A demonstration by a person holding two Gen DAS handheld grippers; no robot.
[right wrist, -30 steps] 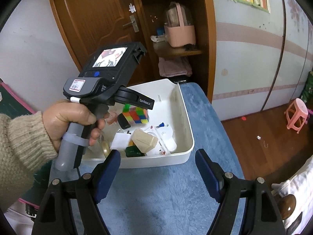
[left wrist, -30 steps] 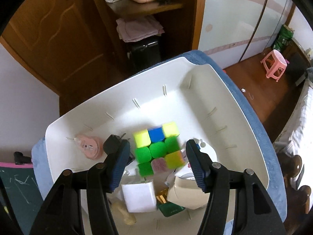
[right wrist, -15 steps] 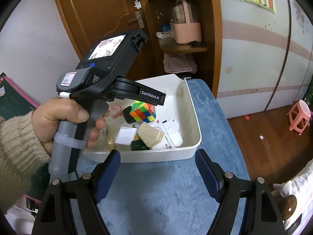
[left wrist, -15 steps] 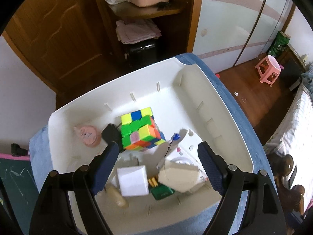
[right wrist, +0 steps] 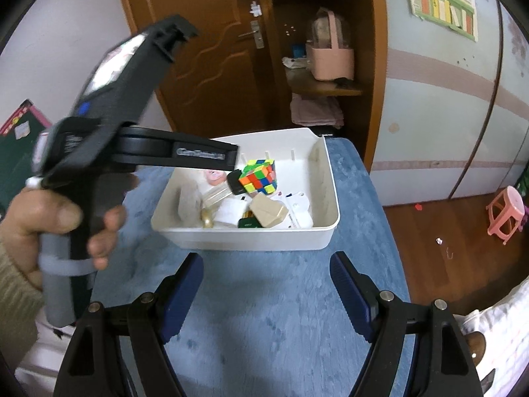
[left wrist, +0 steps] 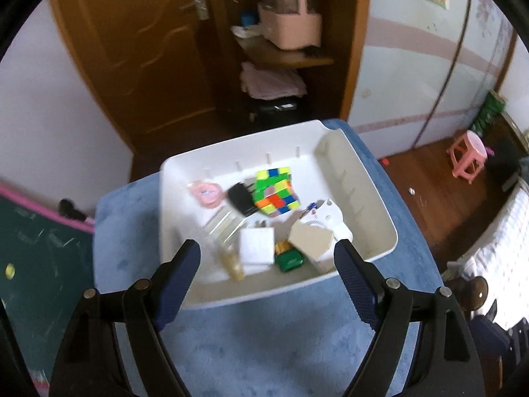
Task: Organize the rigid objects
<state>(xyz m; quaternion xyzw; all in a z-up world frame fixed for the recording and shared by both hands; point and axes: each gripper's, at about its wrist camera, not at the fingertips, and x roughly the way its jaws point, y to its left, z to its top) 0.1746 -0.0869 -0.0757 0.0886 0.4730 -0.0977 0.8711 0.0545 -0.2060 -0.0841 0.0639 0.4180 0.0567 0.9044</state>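
Blue carpeted bench [right wrist: 281, 297]: carries the white plastic bin [left wrist: 370, 205]. Bin holds the multicoloured puzzle cube [left wrist: 276, 192], freshly dropped beside the black plug adapter [left wrist: 240, 198]. My left gripper [left wrist: 267, 276], released, has pulled back; one item filed. My right gripper [right wrist: 266, 286] hangs spread, empty.

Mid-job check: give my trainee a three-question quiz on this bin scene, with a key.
1. True or false: the left gripper is shut on the puzzle cube.
2. Multiple choice: what lies directly left of the cube in the left wrist view? A) black plug B) green case C) white box
3. Fill in: the white bin sits on a ____ cloth.

Key: 1 false, both grippers' jaws stand open and empty, including the right gripper; 2 A; 3 blue.
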